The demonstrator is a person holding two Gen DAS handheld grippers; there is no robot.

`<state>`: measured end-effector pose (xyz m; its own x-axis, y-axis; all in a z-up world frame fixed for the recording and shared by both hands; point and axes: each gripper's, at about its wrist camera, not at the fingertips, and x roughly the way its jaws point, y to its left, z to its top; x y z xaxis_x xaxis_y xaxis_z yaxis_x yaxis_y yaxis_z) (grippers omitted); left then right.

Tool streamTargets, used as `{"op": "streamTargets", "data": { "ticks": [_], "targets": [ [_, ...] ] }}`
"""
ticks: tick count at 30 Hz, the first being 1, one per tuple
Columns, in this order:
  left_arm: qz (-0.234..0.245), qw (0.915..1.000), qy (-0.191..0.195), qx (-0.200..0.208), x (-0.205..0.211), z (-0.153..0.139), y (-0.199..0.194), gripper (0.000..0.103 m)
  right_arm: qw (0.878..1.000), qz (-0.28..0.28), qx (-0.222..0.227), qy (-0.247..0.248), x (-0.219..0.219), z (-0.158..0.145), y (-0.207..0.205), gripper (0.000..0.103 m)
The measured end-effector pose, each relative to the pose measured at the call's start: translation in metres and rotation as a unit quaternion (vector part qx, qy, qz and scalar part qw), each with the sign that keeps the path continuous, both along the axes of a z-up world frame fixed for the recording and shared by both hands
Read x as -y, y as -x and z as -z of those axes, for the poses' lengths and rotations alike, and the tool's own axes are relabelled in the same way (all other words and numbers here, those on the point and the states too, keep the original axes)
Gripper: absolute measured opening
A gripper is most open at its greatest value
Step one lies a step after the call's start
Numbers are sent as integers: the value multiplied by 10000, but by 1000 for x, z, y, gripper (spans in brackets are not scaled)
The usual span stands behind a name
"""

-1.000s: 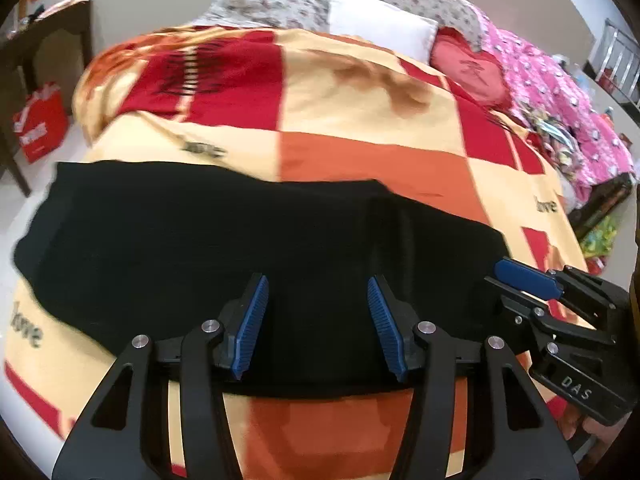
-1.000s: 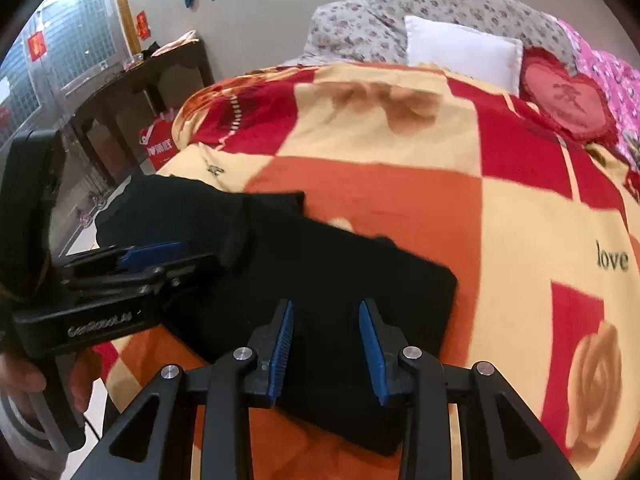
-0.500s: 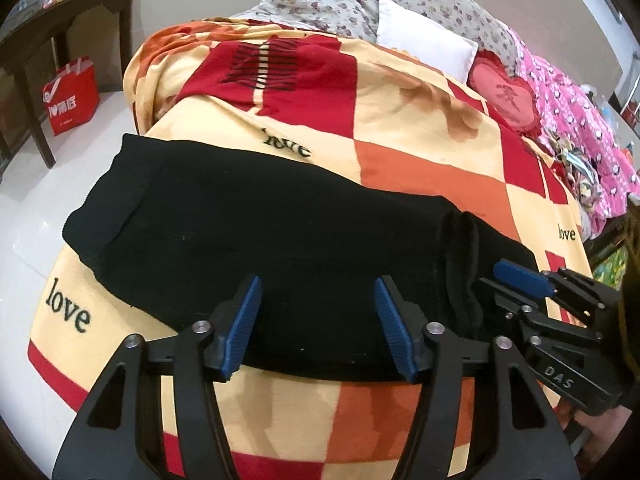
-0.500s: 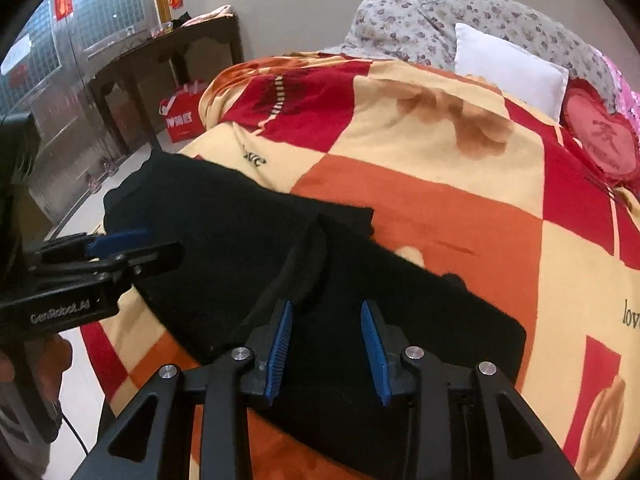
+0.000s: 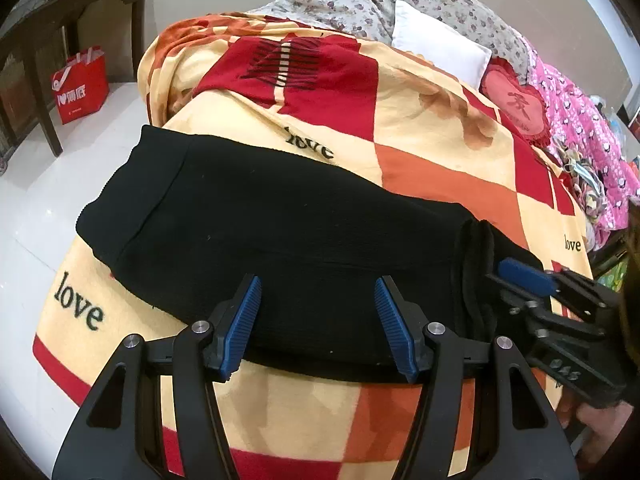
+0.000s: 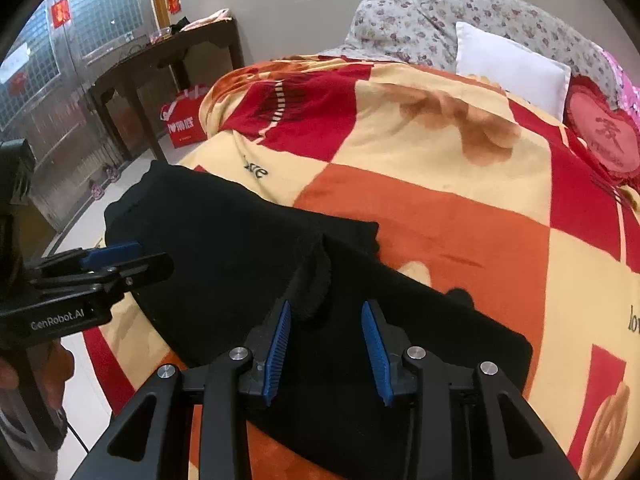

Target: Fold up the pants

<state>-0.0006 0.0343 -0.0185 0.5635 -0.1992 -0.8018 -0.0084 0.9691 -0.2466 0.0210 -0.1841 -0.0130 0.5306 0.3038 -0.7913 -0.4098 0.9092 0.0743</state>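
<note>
Black pants [image 5: 280, 240] lie flat across the near edge of a bed, the waistband end at the left. A raised fold ridge [image 5: 476, 272] crosses them near the right. My left gripper [image 5: 318, 282] hovers open over the pants' near edge, with nothing between its blue pads. The right gripper [image 5: 524, 276] shows at the right, beside the ridge. In the right wrist view my right gripper [image 6: 327, 306] stands open just above the pants [image 6: 224, 240], the ridge [image 6: 316, 280] right ahead of its fingertips. The left gripper [image 6: 120, 256] sits at the far left, over the pants.
A checked red, orange and cream blanket [image 5: 440, 168] covers the bed. A white pillow [image 5: 440, 52], a red heart cushion [image 5: 514, 100] and pink bedding [image 5: 580, 132] lie at the far end. A dark table [image 6: 160, 64] and a red bag [image 5: 80, 84] stand on the white floor at the left.
Both grippers have shifted left along the pants, so the waistband end and the ridge now show clearly. The left jaws stand a little wider than before.
</note>
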Motion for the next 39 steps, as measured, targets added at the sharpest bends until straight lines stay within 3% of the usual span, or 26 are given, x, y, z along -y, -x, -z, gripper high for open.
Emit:
{"op": "streamTargets", "data": {
  "ticks": [5,23,26,39],
  "targets": [
    [-49,10000,36,-12,-4,-1,2,59,9996,-111,23,257,-15,5,-3,43],
    [-555,9984,106,-69,-41,-9,18,65,9973,-725,86,-15,-77,-9,-28,46],
    [-663,9974,236,-149,-52,-8,23,65,9964,-818,-150,-158,-89,1,-37,46],
    [-1444,9861,761,-310,-102,5,39,70,9958,-902,-89,129,-124,11,-59,54]
  ]
}}
